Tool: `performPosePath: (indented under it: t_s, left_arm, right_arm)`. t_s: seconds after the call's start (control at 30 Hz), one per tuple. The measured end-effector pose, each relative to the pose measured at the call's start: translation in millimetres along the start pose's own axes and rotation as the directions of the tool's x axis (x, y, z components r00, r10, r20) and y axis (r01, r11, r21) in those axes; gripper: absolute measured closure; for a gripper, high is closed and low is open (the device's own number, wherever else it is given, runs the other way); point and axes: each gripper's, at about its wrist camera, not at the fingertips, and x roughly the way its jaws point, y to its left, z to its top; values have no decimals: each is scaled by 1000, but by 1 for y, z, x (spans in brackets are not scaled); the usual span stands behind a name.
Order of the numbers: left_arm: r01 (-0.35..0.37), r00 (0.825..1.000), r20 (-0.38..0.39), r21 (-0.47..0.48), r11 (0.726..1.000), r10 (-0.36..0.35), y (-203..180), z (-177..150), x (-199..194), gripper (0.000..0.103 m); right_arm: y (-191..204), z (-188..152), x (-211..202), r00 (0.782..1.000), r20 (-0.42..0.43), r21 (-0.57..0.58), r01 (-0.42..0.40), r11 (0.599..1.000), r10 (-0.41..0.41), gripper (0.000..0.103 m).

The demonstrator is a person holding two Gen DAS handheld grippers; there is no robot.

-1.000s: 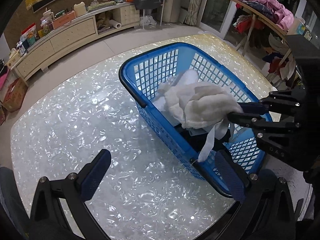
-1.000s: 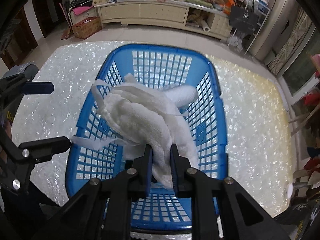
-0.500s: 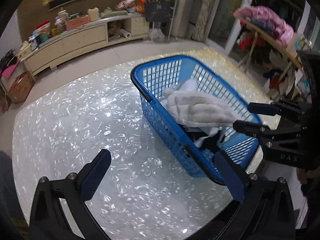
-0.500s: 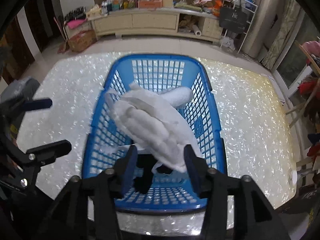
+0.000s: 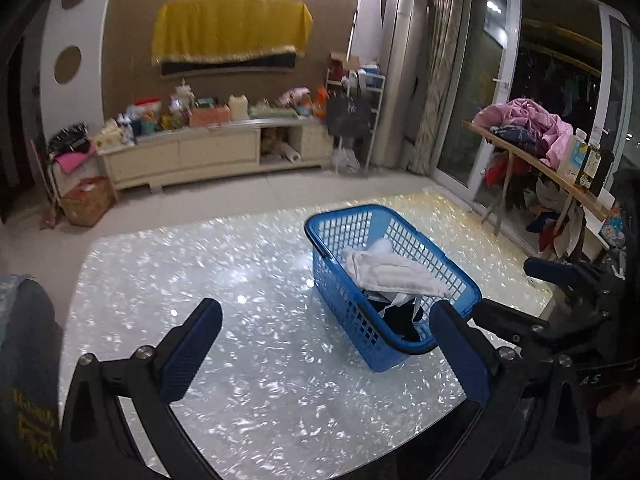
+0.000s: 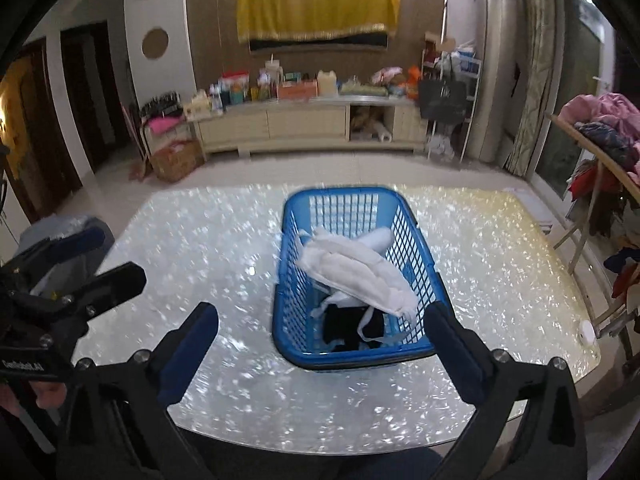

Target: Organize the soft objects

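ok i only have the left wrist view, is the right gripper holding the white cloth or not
observer: no. From the right wrist view, the right gripper has its jaws wide apart. They have just been opening, and nothing is between them. The white cloth lies in the blue basket.
operator: anything on the table i cant see
observer: a small white round thing sits near the right edge of the table, apart from the basket.
operator: how does my left gripper look from there
observer: the left gripper shows at the left edge of that view, with its fingers apart and nothing between them.
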Motion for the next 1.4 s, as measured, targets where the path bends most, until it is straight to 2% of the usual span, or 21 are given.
performPosePath:
  t_s: [0.23,0.37,0.67,1.23,1.4]
  left_arm:
    - [-66,996,54,42,997,64,-10,-12,-38,0]
    - [-51,996,78,33,998,48,-13,-18,-57,0]
    - [-64,992,108,32,997,60,-15,-23,-78,0]
    - [-113,987,117,25,993,110,-16,-28,-83,0]
    - [-107,988,113,22,994,104,-15,-29,-83,0]
  right_arm:
    - [8,-10,-40,995,104,15,-2,1000,1,0]
    - [10,-14,-52,990,141,14,3,1000,-5,0]
    - [14,-23,-56,987,160,15,9,1000,-12,0]
    - [15,-28,-55,984,176,6,-6,1000,5,0]
    - [16,-29,-56,984,177,-3,-10,1000,10,0]
